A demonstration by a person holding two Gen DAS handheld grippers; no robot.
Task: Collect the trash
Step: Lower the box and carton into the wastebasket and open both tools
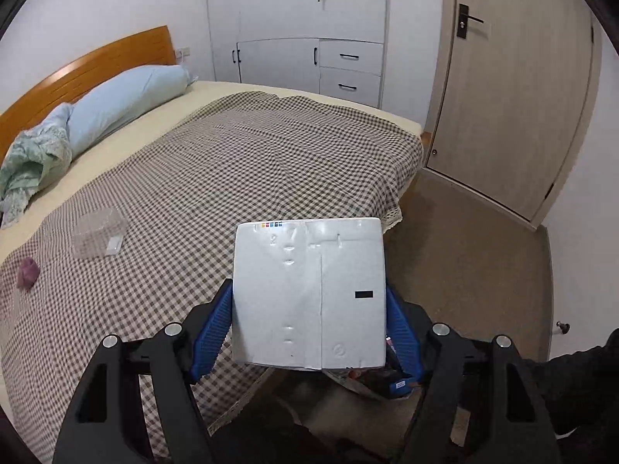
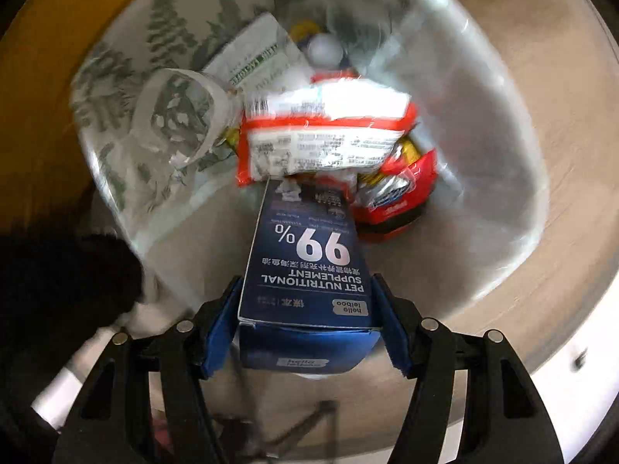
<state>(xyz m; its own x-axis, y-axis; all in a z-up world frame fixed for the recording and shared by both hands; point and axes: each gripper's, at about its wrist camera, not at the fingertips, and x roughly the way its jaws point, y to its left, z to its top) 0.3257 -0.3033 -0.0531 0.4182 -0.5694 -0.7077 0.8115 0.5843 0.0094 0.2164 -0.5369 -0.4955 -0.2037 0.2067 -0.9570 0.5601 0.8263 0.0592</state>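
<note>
My left gripper (image 1: 309,309) is shut on a white flat box (image 1: 309,294), held above the foot corner of the bed; the blue pads press both its sides. On the checked bedspread lie a clear plastic box (image 1: 98,237) and a small purple crumpled scrap (image 1: 28,272), both far left of that gripper. My right gripper (image 2: 307,309) points down into a trash bin lined with a clear bag (image 2: 499,162) and is shut on a dark blue pet supplement box (image 2: 305,266). Below the box the bin holds red-and-white wrappers (image 2: 325,131), a paper carton (image 2: 255,58) and a clear cup (image 2: 178,116).
A bed with a checked cover (image 1: 240,162), a blue bolster (image 1: 123,104) and crumpled bedding (image 1: 31,162) fills the left. White wardrobe drawers (image 1: 350,73) stand behind it. A closed door (image 1: 514,89) is at right, with brown floor (image 1: 472,255) before it. A dark sleeve (image 1: 580,379) shows at lower right.
</note>
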